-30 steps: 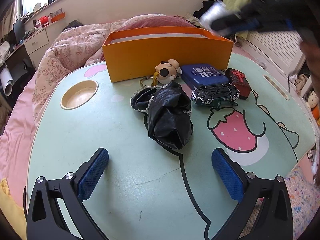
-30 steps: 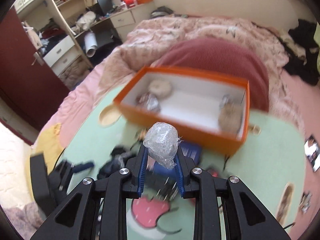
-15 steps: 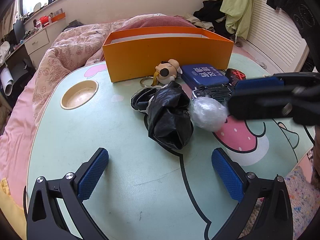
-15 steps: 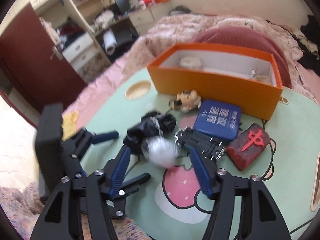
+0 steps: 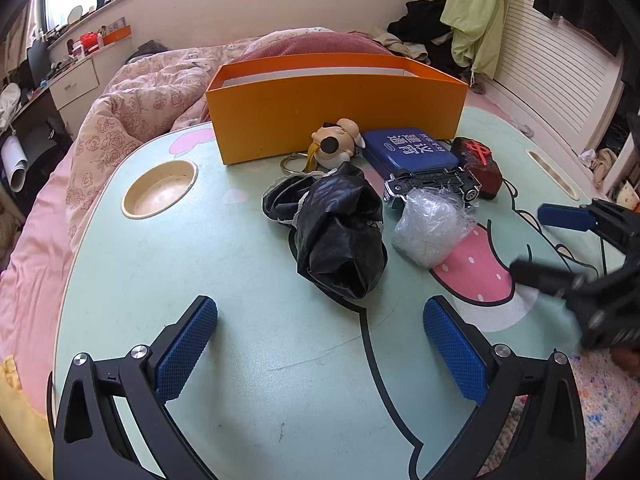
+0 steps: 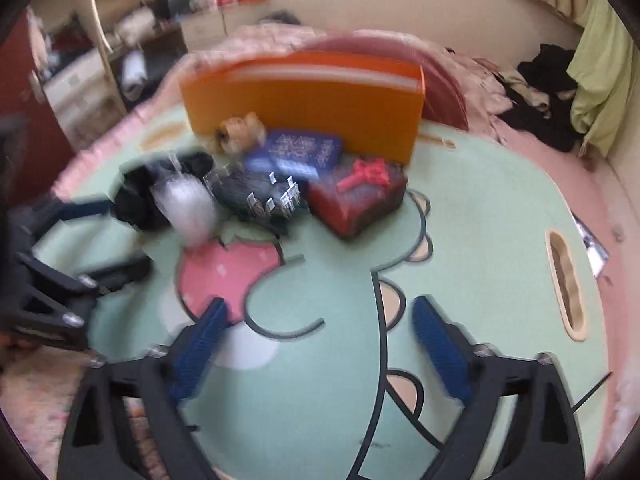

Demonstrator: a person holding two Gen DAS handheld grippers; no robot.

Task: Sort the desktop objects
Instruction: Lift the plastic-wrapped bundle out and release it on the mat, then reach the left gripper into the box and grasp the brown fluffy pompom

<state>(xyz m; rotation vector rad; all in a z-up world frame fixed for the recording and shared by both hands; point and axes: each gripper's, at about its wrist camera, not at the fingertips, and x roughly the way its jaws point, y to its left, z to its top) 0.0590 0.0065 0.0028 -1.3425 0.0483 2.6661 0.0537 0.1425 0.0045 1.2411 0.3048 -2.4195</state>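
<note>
A crumpled clear plastic wad [image 5: 430, 226] [image 6: 186, 208] lies on the green table [image 5: 248, 360], between a black bag [image 5: 340, 232] and a toy car [image 5: 432, 184]. My right gripper [image 6: 318, 308] [image 5: 528, 242] hovers low over the table's right side. Its jaws are opening wide and nothing is between them. My left gripper [image 5: 318, 312] [image 6: 120, 238] stands open over the near edge, with only bare table between its fingers. Behind the pile stands the orange box [image 5: 336, 108] [image 6: 304, 100]; its inside is hidden from both views.
In front of the box lie a dog-like keychain figure [image 5: 336, 144], a blue tin [image 5: 408, 152] and a dark red block with a red character [image 5: 478, 160]. A round cup recess [image 5: 160, 188] sits at the left and a slot [image 6: 566, 284] at the right. Bedding surrounds the table.
My right gripper came down from above the box to the table's right side and opened, letting go of the plastic wad, which now rests on the table. My left gripper stayed put.
</note>
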